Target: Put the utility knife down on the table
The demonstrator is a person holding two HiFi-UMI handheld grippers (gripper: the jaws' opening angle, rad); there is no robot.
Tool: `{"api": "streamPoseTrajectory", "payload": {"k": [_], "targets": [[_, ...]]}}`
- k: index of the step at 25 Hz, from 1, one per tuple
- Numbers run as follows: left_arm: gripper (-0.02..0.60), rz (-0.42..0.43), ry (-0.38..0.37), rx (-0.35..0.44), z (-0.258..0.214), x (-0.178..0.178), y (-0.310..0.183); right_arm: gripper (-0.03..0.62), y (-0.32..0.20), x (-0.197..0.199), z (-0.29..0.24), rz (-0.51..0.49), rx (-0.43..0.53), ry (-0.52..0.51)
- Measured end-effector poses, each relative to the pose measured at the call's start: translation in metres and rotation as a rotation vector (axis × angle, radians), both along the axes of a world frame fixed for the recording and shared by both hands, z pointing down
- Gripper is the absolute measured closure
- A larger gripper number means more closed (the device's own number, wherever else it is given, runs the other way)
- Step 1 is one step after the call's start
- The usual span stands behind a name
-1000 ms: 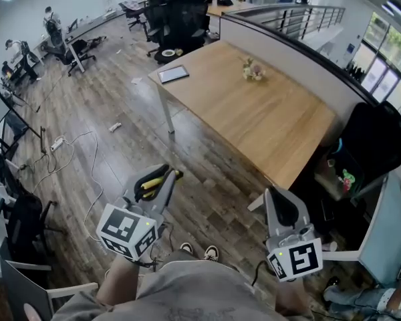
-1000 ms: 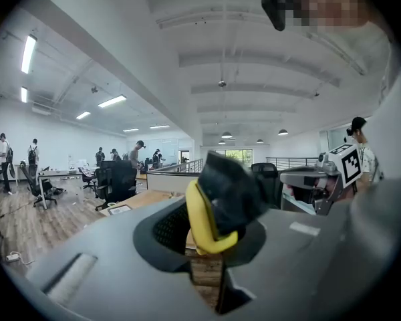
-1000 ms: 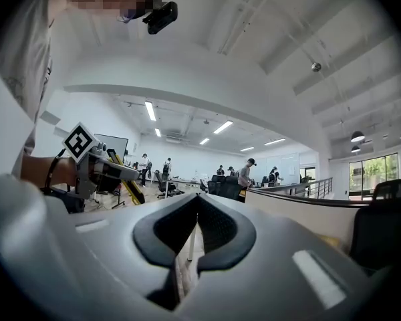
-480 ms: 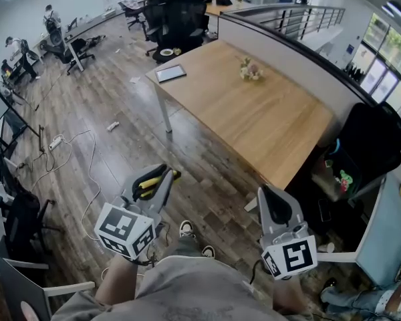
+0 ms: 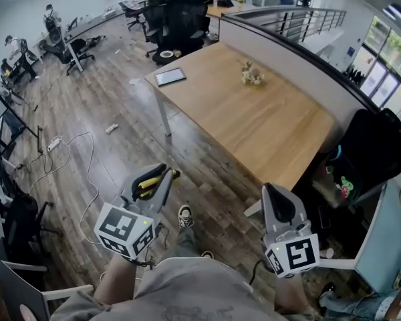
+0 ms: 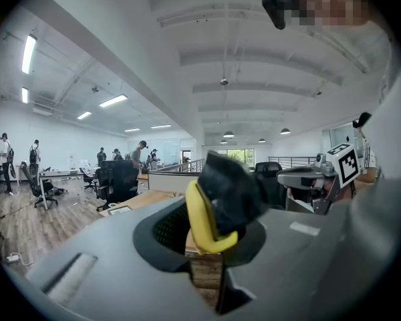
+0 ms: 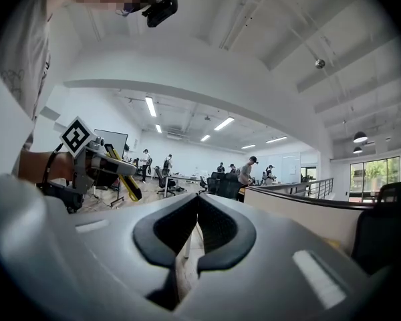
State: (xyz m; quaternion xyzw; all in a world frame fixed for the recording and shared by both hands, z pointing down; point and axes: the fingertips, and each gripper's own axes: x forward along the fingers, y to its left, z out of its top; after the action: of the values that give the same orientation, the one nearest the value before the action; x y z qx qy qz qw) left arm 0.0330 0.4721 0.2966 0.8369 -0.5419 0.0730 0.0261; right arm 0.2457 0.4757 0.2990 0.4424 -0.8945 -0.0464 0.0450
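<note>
**Left gripper** (image 5: 159, 178): lower left of the head view, over the wooden floor (image 5: 107, 99). Marker cube toward the bottom edge, fingers (image 6: 154, 246) pointing up-frame toward the table. The fingers pinch the utility knife.

**Utility knife** (image 5: 149, 182): yellow and black body, clamped between the left fingers and carried in the air, well apart from the tabletop. In the left gripper view its yellow edge and black end stand up out of the finger notch at frame centre. In the right gripper view it shows at left, slanting down out of the left gripper.

**Right gripper** (image 5: 275, 194): lower right of the head view, beside the near corner of the table. Fingers (image 7: 167, 233) pressed together at the tips, with nothing between them.

**Tabletop** (image 5: 267, 126): light wood on white legs, upper centre to right of the head view, backed by a low partition wall.

**Tablet** (image 5: 170, 76): lies flat near the far left corner of the tabletop.

**Small bunch of flowers** (image 5: 252, 73): on the tabletop near the far edge, apart from the tablet.

**Shoe** (image 5: 185, 214): the person's own, on the floor between the two grippers.

**Power strip** (image 5: 56, 143): white, on the floor at left, cables trailing from it.

**Office chairs** (image 5: 180, 15): black, grouped beyond the table's far end, top centre.

**Railing** (image 5: 301, 19): metal, upper right.
</note>
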Motion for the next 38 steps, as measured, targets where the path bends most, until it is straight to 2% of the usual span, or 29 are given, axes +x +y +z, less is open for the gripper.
{"api": "streamPoseTrajectory", "payload": {"k": [4, 10, 17, 21, 28, 31, 38], "targets": [[0.532, 0.001, -0.008, -0.003, 0.006, -0.006, -0.028, 0.583, -0.033, 0.0, 0.007, 0.025, 0.003, 0.015], [0.532, -0.005, -0.002, -0.012, 0.011, -0.03, -0.085, 0.583, -0.09, -0.029, 0.014, 0.006, -0.01, 0.044], [0.532, 0.002, 0.001, -0.031, 0.007, -0.08, -0.164, 0.583, -0.171, -0.087, 0.014, -0.009, -0.046, 0.054], [0.532, 0.027, 0.002, -0.043, -0.002, -0.115, -0.217, 0.583, -0.224, -0.128, 0.001, -0.022, -0.073, 0.013], [0.532, 0.042, -0.004, -0.047, 0.004, -0.173, -0.287, 0.583, -0.298, -0.188, -0.003, -0.005, -0.064, -0.015], [0.532, 0.046, -0.005, -0.055, 0.007, -0.188, -0.309, 0.583, -0.32, -0.199, 0.001, 0.009, -0.08, -0.015], [0.532, 0.076, -0.001, -0.068, 0.012, -0.2, -0.353, 0.583, -0.36, -0.202, 0.023, 0.055, -0.138, 0.001]]}}
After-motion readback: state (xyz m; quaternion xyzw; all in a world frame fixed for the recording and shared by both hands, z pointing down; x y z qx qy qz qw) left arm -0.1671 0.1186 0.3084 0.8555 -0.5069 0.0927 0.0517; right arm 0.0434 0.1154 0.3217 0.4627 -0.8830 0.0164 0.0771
